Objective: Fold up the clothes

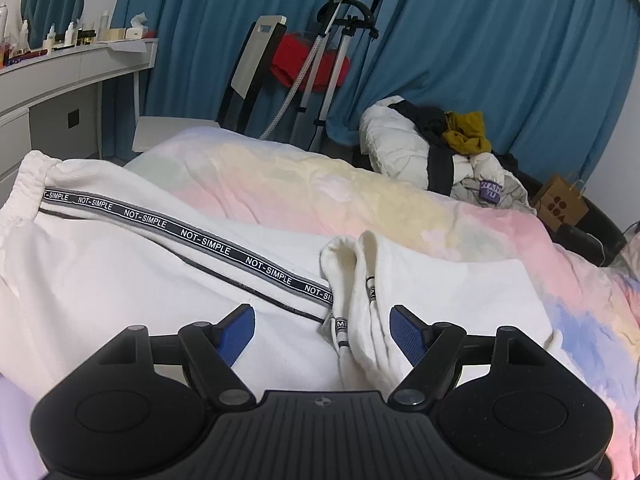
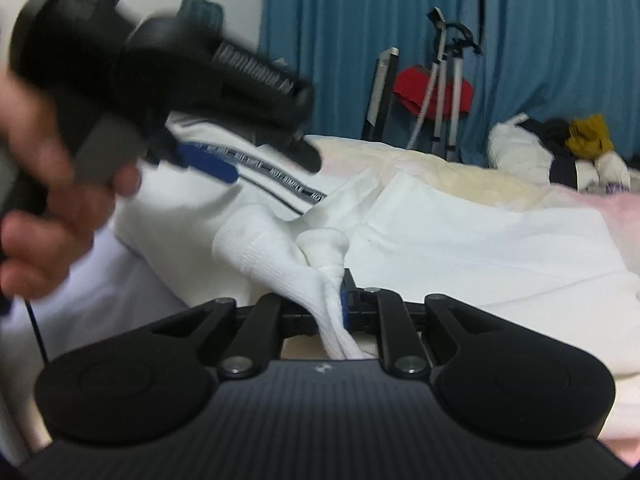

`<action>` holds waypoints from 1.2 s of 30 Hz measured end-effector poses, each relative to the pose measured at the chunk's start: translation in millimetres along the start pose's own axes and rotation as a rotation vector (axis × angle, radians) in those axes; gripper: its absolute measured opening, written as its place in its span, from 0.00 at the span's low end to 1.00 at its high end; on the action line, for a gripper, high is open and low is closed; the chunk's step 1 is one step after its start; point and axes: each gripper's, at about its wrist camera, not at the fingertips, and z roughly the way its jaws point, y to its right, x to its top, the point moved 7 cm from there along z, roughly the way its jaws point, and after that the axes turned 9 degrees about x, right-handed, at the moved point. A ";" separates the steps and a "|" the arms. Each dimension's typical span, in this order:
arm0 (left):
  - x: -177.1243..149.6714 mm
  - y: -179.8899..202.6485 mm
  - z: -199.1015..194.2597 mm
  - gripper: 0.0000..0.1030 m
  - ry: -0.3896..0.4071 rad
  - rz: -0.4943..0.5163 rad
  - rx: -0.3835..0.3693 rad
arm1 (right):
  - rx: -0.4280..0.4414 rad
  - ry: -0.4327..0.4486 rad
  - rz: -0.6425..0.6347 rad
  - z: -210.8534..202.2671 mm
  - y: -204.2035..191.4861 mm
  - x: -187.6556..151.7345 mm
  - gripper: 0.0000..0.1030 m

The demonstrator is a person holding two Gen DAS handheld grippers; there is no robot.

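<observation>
So there's a pair of white sweatpants spread out on the bed, which has a pastel rainbow-ish duvet on it. The pants have a black stripe down the side that says NOT-SIMPLE over and over, and the elastic waistband sits at the far left of the left wrist view. The leg ends are folded back over the middle of the pants, so the ribbed cuffs are bunched up right around where the stripe ends.

The left claw hangs just above the fabric with its 2 blue pads spread wide, nothing between them, so it's fully released. The bunched cuff lies in the gap, closer to the right-hand pad.

The right claw is clenched tight on 1 cuff, the white rib-knit pinched between the fingers and trailing back toward the camera. In that same view you can see the left claw up in the top left, pretty blurry, with the person's hand wrapped round its handle and a blue pad hovering over the stripe.

Background stuff: teal curtains along the wall, a garment steamer stand with something red behind it, a white dresser covered in bottles off to the left, and a pile of other clothes at the far end of the bed.
</observation>
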 end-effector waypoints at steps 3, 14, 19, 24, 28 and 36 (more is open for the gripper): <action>-0.7 0.7 -1.1 0.74 0.002 0.005 -0.004 | 0.021 -0.006 0.085 -7.0 3.5 3.6 0.49; -8.8 12.1 4.4 0.74 -0.007 0.060 -0.019 | 0.030 0.043 0.195 -68.9 20.4 34.2 0.75; -19.4 24.4 10.3 0.75 -0.018 0.130 -0.018 | -0.131 0.066 0.223 -74.4 74.3 38.6 0.75; -29.4 32.1 17.6 0.75 -0.027 0.194 0.005 | -0.255 0.055 0.304 -72.6 120.7 24.3 0.75; -36.4 35.6 23.3 0.76 -0.044 0.227 0.019 | -0.348 0.046 0.327 -67.3 145.0 11.8 0.74; -39.6 35.0 25.1 0.77 -0.051 0.236 0.023 | -0.353 -0.048 0.408 -42.2 162.1 -28.6 0.70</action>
